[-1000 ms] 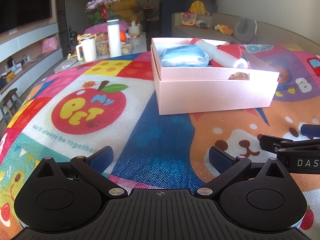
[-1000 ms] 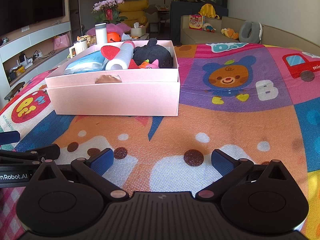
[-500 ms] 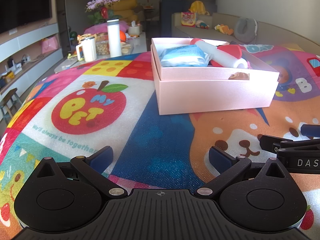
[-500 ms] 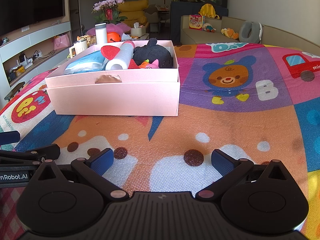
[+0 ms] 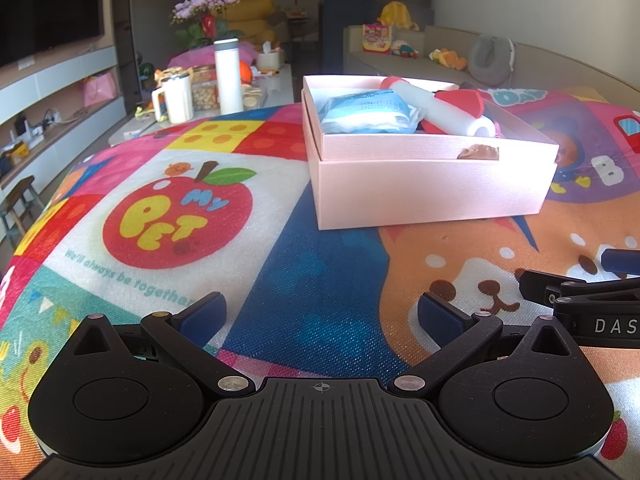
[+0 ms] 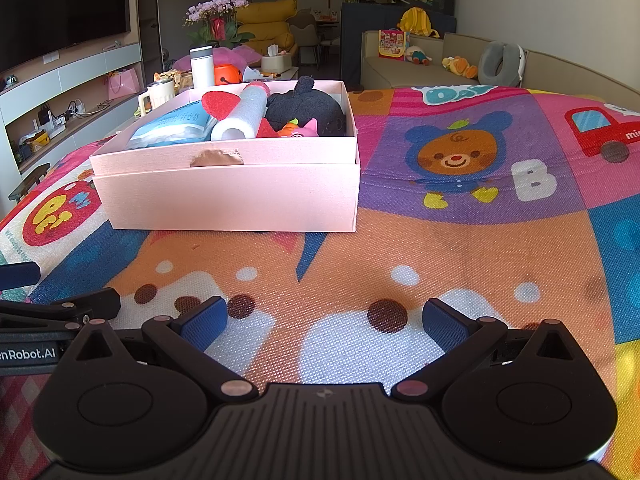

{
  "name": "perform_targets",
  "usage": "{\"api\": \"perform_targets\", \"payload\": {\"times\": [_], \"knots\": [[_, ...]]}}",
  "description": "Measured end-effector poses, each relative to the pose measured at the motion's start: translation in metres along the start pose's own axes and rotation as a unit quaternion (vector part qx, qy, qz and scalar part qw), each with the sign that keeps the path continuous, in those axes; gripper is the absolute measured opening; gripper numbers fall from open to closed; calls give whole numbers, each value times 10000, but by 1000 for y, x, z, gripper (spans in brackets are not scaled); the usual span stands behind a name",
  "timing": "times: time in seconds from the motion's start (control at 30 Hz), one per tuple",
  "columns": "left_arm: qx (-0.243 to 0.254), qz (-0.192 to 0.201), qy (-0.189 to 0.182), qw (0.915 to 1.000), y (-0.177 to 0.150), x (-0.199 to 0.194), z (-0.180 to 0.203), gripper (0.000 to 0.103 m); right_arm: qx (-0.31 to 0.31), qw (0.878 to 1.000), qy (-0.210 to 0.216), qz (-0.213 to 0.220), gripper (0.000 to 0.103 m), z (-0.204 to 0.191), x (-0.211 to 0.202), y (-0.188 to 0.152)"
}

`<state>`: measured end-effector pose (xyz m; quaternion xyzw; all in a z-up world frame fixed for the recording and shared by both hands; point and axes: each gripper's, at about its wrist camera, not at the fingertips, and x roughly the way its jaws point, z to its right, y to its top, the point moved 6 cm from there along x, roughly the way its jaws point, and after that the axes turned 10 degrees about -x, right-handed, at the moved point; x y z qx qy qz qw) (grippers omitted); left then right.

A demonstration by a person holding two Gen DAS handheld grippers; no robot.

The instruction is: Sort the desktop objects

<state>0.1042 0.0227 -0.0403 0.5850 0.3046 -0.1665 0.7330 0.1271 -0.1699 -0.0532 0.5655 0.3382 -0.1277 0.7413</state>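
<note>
Left wrist view: left gripper (image 5: 320, 314), fingers spread and empty, low over the play mat (image 5: 168, 208); pink box (image 5: 428, 184) far right, apparently the collecting place.

Right wrist view: right gripper (image 6: 324, 322) likewise spread, empty; box (image 6: 228, 196) far left held wipes pack (image 6: 172, 126), roll (image 6: 242, 114), black plush (image 6: 306, 110).

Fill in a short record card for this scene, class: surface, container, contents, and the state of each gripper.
surface: colourful cartoon-print play mat
container: open pale pink cardboard box, resting on the mat
contents: light blue plastic wipes pack, white foam roll, black plush toy, red foam piece
left gripper: open, empty, low over the mat
right gripper: open, empty, low over the mat
</note>
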Motion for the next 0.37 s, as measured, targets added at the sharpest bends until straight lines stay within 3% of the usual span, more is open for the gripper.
{"api": "perform_targets", "payload": {"times": [0.2, 0.37], "knots": [[-1, -265, -8, 9996, 2, 1, 0, 103, 0, 10000, 0, 1, 103, 0, 0, 0], [28, -258, -98, 9996, 1, 0, -2, 103, -1, 10000, -1, 0, 103, 0, 0, 0]]}}
